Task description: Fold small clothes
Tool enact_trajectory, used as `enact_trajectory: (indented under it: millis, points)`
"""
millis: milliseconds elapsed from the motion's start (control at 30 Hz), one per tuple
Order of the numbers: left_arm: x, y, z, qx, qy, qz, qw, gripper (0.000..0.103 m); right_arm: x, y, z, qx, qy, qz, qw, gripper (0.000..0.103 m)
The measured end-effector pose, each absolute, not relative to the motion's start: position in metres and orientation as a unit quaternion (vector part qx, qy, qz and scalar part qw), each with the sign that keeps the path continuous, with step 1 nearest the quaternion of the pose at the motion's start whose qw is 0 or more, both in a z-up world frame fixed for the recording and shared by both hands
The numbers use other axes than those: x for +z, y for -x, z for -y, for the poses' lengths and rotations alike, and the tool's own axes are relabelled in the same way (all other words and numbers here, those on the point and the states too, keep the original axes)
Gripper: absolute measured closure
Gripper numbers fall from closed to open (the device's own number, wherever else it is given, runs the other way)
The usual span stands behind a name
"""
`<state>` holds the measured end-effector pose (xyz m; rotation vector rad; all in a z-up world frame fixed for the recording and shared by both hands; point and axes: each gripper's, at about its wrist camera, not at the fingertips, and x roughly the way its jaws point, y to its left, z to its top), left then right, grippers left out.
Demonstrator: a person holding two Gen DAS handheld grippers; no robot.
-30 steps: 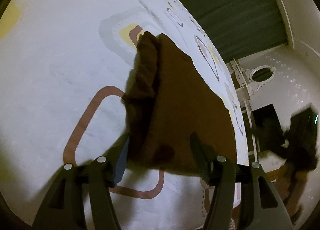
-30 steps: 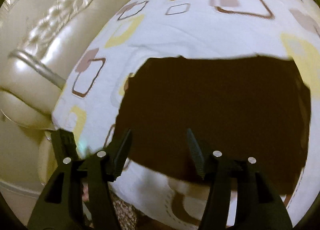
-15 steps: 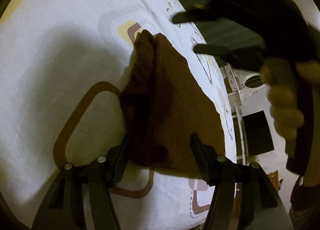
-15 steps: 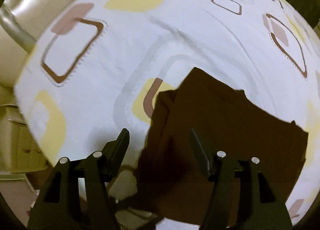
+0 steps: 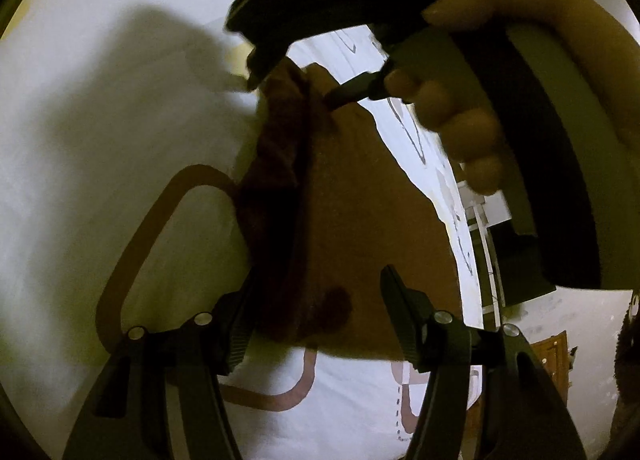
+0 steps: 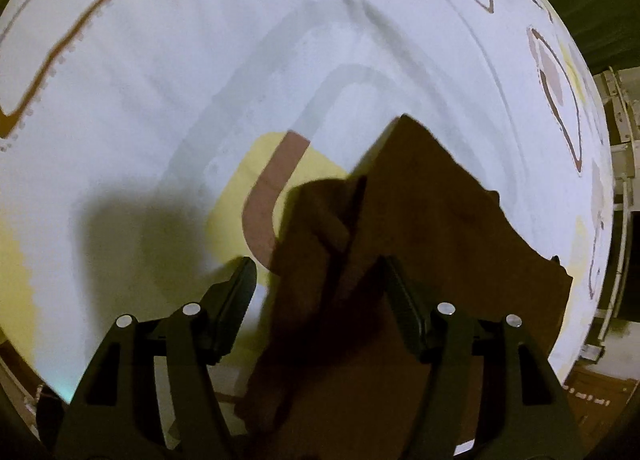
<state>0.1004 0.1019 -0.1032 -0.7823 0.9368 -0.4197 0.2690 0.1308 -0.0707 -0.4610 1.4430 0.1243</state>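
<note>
Now the brown cloth point(image 5: 360, 227) lies partly folded on the patterned bedsheet point(image 5: 100, 119); the right claw point(image 6: 318, 280), jaws opening, straddles its bunched far corner, the left claw point(image 5: 314, 300) gapes unpinched over its near edge.

brown cloth point(image 6: 420, 244) | partly folded, left edge bunched | flat on patterned sheet point(image 6: 200, 59)

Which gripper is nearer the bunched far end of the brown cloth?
Right. Right gripper, jaws opening, straddles the brown cloth at that end; left gripper sits open at the near edge.
</note>
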Motion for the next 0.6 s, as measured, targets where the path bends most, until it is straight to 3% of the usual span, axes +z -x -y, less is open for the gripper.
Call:
enact_trajectory:
  millis: [67, 133, 200, 233, 300, 333, 600]
  points:
    - [-0.104, -0.101, -0.101, -0.190, 0.362, -0.437, 0.801, 0.048, -0.074, -0.269, -0.130, 0.052, 0.212, -0.656, 0.722, 0.038]
    - [-0.106, -0.102, -0.103, -0.176, 0.362, -0.442, 0.801, 0.062, -0.074, -0.270, -0.127, 0.050, 0.200, -0.662, 0.721, 0.043]
    - [-0.110, -0.103, -0.106, -0.165, 0.371, -0.448, 0.796, 0.083, -0.075, -0.273, -0.123, 0.048, 0.200, -0.663, 0.719, 0.061]
    - [-0.113, -0.103, -0.109, -0.164, 0.383, -0.451, 0.789, 0.084, -0.075, -0.273, -0.121, 0.048, 0.202, -0.663, 0.719, 0.064]
    - [-0.115, -0.103, -0.112, -0.169, 0.391, -0.453, 0.783, 0.090, -0.074, -0.273, -0.116, 0.048, 0.206, -0.660, 0.721, 0.083]
    - [-0.114, -0.103, -0.112, -0.168, 0.389, -0.454, 0.783, 0.090, -0.075, -0.273, -0.114, 0.046, 0.209, -0.658, 0.722, 0.086]
    - [-0.109, -0.105, -0.111, -0.150, 0.368, -0.456, 0.797, 0.093, -0.059, -0.268, -0.095, 0.071, 0.161, -0.645, 0.744, 0.090]
